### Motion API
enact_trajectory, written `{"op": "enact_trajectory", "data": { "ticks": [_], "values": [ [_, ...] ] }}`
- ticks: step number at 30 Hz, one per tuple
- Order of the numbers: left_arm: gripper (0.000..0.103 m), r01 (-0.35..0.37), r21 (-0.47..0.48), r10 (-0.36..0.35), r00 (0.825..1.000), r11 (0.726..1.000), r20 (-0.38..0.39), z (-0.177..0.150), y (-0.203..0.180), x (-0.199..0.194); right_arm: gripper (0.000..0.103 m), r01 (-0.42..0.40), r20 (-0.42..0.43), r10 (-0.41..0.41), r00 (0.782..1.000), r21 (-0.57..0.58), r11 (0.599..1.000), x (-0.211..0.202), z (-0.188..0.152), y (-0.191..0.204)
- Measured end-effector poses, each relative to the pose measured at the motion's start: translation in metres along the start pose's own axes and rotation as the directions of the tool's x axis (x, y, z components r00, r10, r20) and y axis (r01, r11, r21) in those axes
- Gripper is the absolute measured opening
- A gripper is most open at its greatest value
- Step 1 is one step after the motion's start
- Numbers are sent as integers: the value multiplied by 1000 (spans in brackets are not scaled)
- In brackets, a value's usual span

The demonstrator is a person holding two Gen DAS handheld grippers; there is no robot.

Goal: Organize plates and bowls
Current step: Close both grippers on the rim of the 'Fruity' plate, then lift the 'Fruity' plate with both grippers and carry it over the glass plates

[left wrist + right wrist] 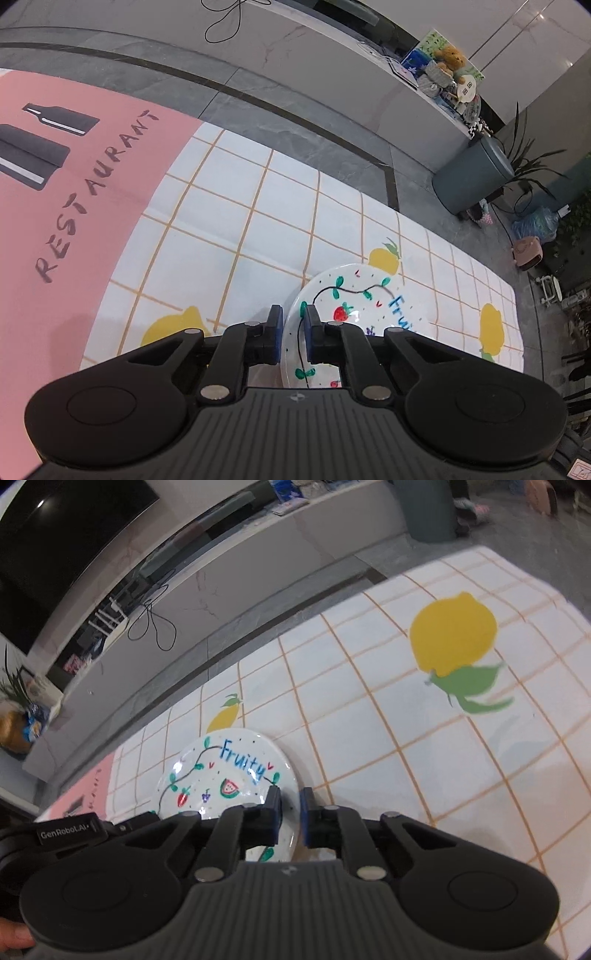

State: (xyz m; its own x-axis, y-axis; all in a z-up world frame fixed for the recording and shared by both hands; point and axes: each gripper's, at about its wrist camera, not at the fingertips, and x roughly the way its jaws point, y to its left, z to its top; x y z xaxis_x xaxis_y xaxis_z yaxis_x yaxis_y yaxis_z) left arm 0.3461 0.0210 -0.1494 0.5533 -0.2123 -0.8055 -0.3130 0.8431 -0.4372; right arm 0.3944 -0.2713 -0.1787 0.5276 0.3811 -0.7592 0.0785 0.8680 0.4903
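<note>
- Left wrist view takes in the biggest thing first, the tablecloth (pixel 258 206), white with an orange grid and printed yellow lemons; a pink panel lettered RESTAURANT (pixel 99 192) covers its left part; grey floor tiles and a pale counter lie beyond the table edge
- Right wrist view shows the same tablecloth (pixel 369 738) with one large printed lemon (pixel 452 631) well apart from the dish
- plate (pixel 354 306), white and glossy, painted with a vine, a strawberry and blue lettering, sits on the gridded cloth near a printed lemon; in the right wrist view the plate (pixel 229 775) reads "Fruity" and also carries a watermelon slice and a small bunch of grapes
- left gripper (pixel 293 334) has its two blue-padded fingers drawn narrow, one on each side of the plate's left rim; the rim runs up through the slim gap between them, so it is clamped on the plate
- right gripper (pixel 290 814) is likewise narrowed astride the plate's right rim, one finger over the painted face and the other outside the edge
- whether the plate rests fully flat or is lifted off the cloth cannot be told
</note>
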Motion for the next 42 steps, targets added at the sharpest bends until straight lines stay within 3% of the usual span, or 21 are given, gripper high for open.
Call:
{"op": "enact_trajectory", "data": {
  "ticks": [10,21,33,42],
  "values": [
    [9,16,-27,-17,1000,1000,-16,-11,-14,-34,8,-1,-16,1,1000,34,999,-38,-10,-6],
    [9,40,47,-40,999,998,-5,-41,-43,-84,8,-19,38,16,999,64,998,-106,-40,-22],
    [9,96,96,-100,994,991,41,-88,-61,-158,8,-77,103,65,993,123,989,-183,-81,-38],
    [9,126,120,-132,990,985,43,-136,-62,-193,8,-80,126,68,990,93,992,-233,-120,-52]
  ]
}}
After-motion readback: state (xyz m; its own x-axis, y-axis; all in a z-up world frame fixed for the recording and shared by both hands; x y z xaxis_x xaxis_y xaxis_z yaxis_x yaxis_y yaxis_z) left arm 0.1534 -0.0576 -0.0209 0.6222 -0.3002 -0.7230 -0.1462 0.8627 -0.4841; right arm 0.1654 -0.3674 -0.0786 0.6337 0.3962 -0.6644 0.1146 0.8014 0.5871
